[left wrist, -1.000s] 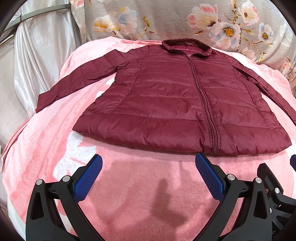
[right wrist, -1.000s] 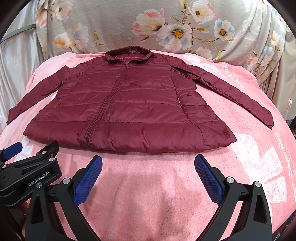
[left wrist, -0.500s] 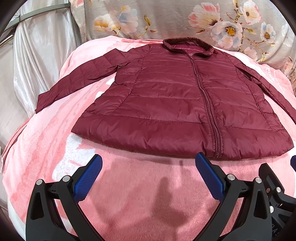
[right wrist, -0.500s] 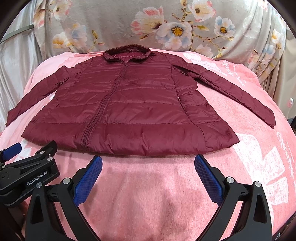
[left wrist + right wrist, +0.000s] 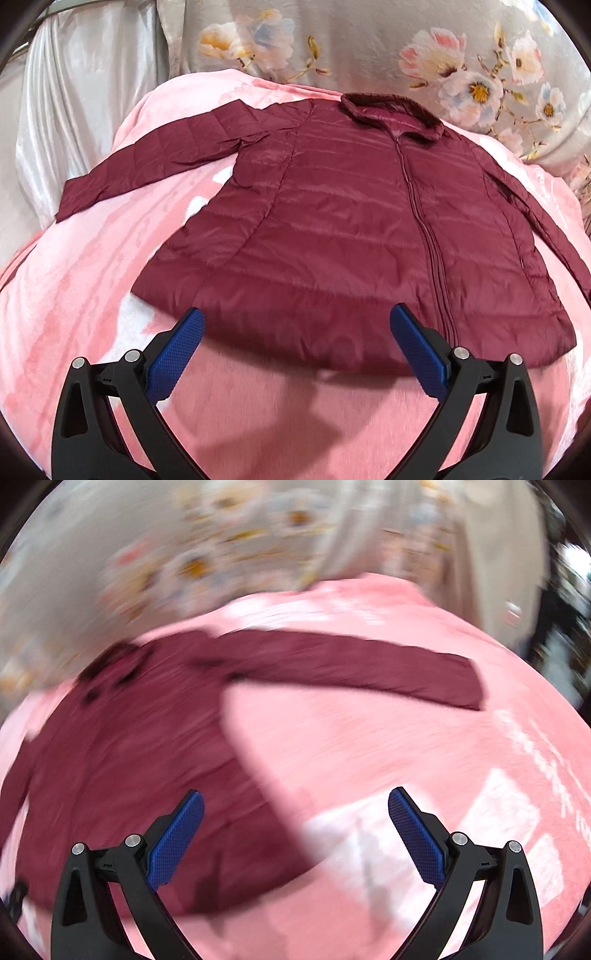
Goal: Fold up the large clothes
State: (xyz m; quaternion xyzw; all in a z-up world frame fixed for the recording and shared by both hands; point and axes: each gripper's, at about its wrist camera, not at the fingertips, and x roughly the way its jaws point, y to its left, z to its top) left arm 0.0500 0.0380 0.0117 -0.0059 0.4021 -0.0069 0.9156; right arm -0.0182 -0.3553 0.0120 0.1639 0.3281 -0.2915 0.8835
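A dark red quilted jacket (image 5: 351, 229) lies flat and zipped on a pink blanket (image 5: 92, 288), collar at the far side, sleeves spread to both sides. My left gripper (image 5: 295, 332) is open and empty, its blue fingertips just over the jacket's near hem, left of the zipper. The right wrist view is blurred by motion. There my right gripper (image 5: 295, 812) is open and empty above the jacket's right hem corner, with the jacket's right sleeve (image 5: 362, 668) stretched out ahead on the blanket (image 5: 388, 746).
A floral cloth (image 5: 424, 55) hangs behind the blanket. A silvery satin cloth (image 5: 74, 92) drapes at the far left. The blanket's right edge drops off toward dark clutter (image 5: 565, 627).
Both grippers have moved forward toward the jacket. The left one now reaches the hem. The right one has swung to the right, toward the right sleeve, and no longer sees the left gripper.
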